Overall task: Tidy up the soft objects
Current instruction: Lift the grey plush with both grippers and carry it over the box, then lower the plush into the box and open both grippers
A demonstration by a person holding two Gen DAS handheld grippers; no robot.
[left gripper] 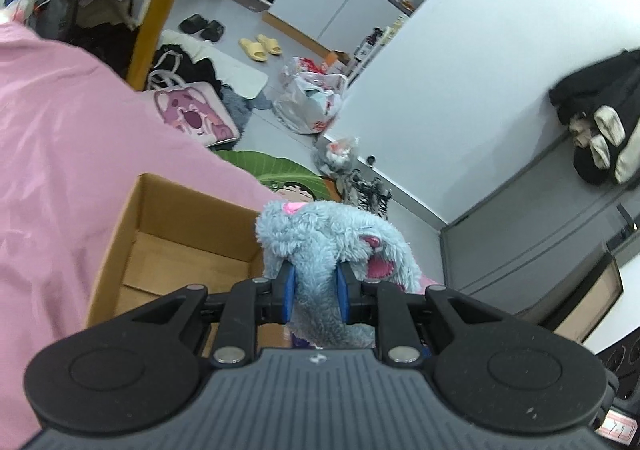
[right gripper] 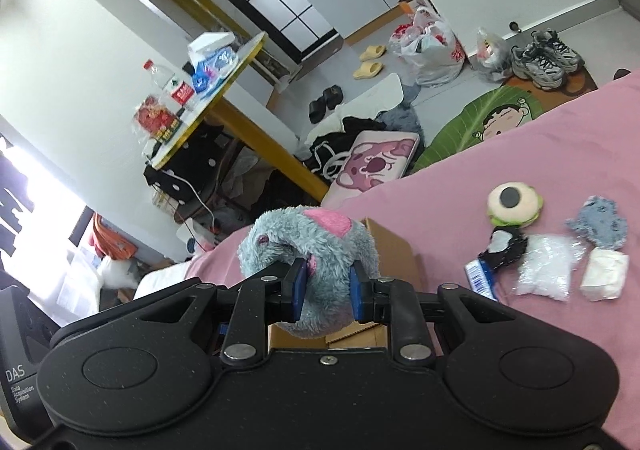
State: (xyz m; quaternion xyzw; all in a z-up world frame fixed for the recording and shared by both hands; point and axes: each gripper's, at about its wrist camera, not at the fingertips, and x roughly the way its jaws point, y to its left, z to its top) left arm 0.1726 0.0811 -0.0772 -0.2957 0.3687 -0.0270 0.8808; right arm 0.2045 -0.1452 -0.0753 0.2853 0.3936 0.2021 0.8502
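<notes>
Pink bedding [right gripper: 540,153] covers the work surface, with a cluttered floor beyond. Item one, the plush [left gripper: 320,246]: grey-blue, shaggy, pink patches, held up over or just beside the near corner of the box [left gripper: 168,250]; we cannot tell whether it touches the rim. Our left gripper [left gripper: 316,284] is clamped on one part of it, blue pads pressed into the fur; our right gripper [right gripper: 326,288] is likewise closed on the plush [right gripper: 312,246], jaws narrowed around the pile. Whether both hold one toy or two alike, we cannot tell for certain, though we judge it one. Item two, the box: brown cardboard, open, resting on the bedding, its visible floor bare. Item three, unsorted pieces lying well to the right on the bedding: a one-eyed toy [right gripper: 514,203], a small grey-blue fuzzy scrap [right gripper: 600,228], a clear packet [right gripper: 546,270], a white wad [right gripper: 604,276], a blue-striped item [right gripper: 480,278]. Progress, as we judge it: early. Nothing shows inside the box yet; the plush is at the point of being lowered in; the pieces to the right are all left to gather. Floor items, slippers [left gripper: 260,45], bags [right gripper: 432,45], trainers [right gripper: 544,55], appear outside the lot.
</notes>
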